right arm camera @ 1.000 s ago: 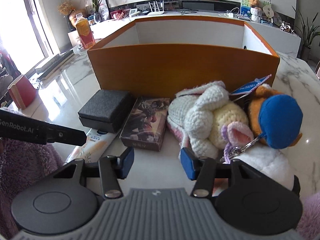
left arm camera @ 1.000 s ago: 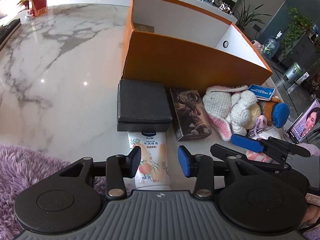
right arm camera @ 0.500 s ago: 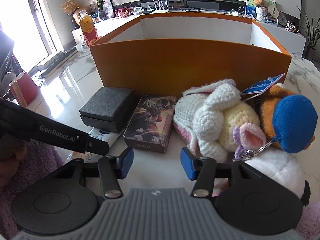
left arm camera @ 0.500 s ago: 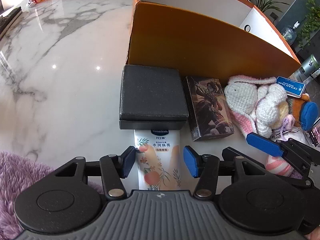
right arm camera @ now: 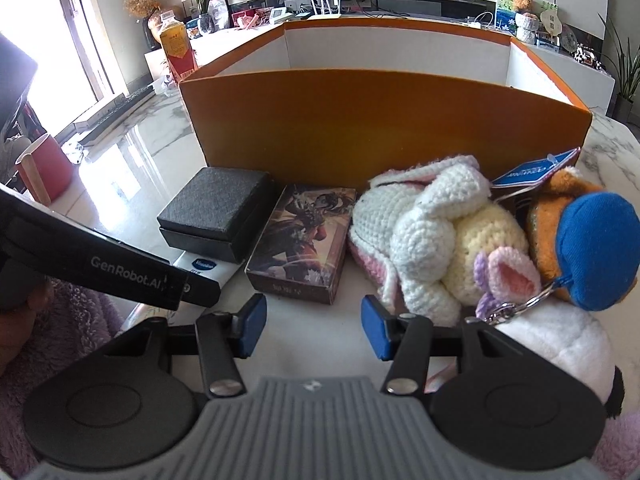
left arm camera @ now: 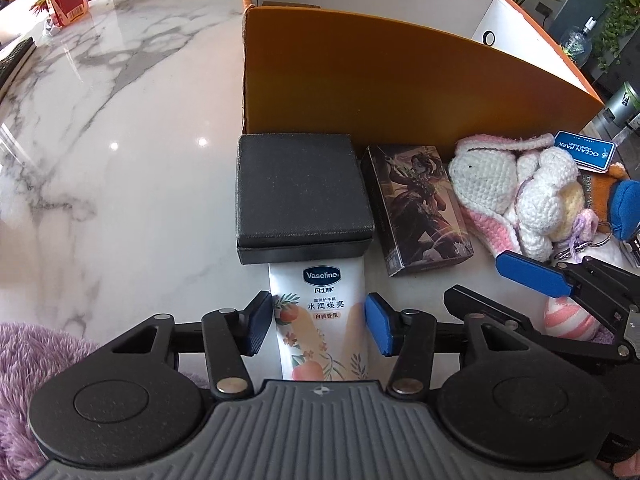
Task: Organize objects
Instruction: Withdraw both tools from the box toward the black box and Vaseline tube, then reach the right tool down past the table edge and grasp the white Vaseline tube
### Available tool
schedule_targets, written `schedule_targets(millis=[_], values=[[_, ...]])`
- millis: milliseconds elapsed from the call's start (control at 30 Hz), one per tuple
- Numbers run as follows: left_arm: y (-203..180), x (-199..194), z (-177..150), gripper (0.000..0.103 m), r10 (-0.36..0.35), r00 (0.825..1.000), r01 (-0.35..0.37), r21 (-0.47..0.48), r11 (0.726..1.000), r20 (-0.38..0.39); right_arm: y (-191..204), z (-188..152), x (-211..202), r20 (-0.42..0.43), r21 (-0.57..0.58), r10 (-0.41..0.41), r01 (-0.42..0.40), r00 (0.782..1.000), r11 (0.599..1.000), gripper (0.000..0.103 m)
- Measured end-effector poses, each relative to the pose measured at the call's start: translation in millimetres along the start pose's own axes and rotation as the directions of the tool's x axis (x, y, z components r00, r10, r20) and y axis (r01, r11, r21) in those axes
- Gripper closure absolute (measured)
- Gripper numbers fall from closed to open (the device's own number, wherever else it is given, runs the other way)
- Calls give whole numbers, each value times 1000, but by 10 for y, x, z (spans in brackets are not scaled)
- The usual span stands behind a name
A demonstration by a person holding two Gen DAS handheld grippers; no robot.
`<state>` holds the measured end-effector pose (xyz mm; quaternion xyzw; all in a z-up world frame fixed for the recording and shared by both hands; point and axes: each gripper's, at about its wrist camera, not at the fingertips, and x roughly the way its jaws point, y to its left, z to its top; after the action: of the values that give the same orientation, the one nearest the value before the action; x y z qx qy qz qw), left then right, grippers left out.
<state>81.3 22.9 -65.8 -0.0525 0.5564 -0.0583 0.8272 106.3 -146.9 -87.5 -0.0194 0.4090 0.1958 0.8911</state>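
White lotion tube (left arm camera: pixel 318 320) between closing left jaws.

The black box (left arm camera: pixel 302 192) hides the Vaseline tube's (left arm camera: pixel 322 320) far end.

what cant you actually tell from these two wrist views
- Orange box contents: its front wall blocks the floor of it in both views.
- Vaseline tube: its far end runs under the black case, its near end behind the left gripper; the jaws are closing around it, contact unclear.
- Card box side lettering: too small.
- White plush: cut off behind the right gripper, open on nothing.
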Motion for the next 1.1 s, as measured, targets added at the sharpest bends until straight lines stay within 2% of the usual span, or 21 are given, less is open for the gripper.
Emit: schedule_targets(millis=[300, 333, 367, 400, 433, 600, 700, 733, 833, 867, 1000, 1033, 1100], values=[[90, -427, -86, 45, -47, 996, 47, 12, 999, 73, -28, 129, -55, 3, 32, 31, -31, 1000, 999, 48], [72, -454, -82, 97, -42, 996, 40, 16, 999, 84, -9, 152, -45, -1, 26, 30, -30, 1000, 999, 48], [80, -457, -20, 94, -42, 996, 40, 22, 999, 82, 5, 178, -31, -6, 22, 28, -28, 1000, 999, 48], [87, -485, -8, 100, -54, 995, 53, 10, 999, 86, 19, 201, -14, -12, 20, 28, -28, 1000, 999, 48], [105, -498, 9, 101, -68, 994, 68, 4, 998, 88, 33, 229, 6, -19, 19, 29, -29, 999, 999, 48], [101, -467, 17, 99, -82, 994, 81, 20, 997, 72, 96, 345, 124, -58, 10, 24, -24, 998, 1000, 48], [9, -463, -29, 87, -130, 990, 124, 101, 987, 57, 48, 359, 106, -57, 33, 23, -21, 998, 999, 48], [-48, -465, -52, 82, -140, 989, 131, 141, 981, 54, 14, 355, 92, -65, 51, 25, -22, 998, 998, 51], [-184, -437, -98, 75, -163, 986, 153, 229, 961, 26, -67, 322, 22, -84, 71, 21, -15, 996, 997, 61], [-211, -426, -111, 74, -163, 986, 153, 244, 958, 21, -85, 301, -11, -89, 70, 20, -14, 996, 997, 61], [-192, -414, -93, 68, -96, 994, 80, 225, 971, 61, -104, 234, -80, -96, 89, 51, -42, 994, 995, 61], [-163, -427, -79, 64, -90, 994, 74, 212, 974, 69, -83, 231, -85, -94, 85, 53, -45, 994, 995, 61], [-95, -468, -50, 63, -88, 993, 71, 190, 979, 80, -36, 227, -74, -96, 67, 49, -43, 994, 997, 61]])
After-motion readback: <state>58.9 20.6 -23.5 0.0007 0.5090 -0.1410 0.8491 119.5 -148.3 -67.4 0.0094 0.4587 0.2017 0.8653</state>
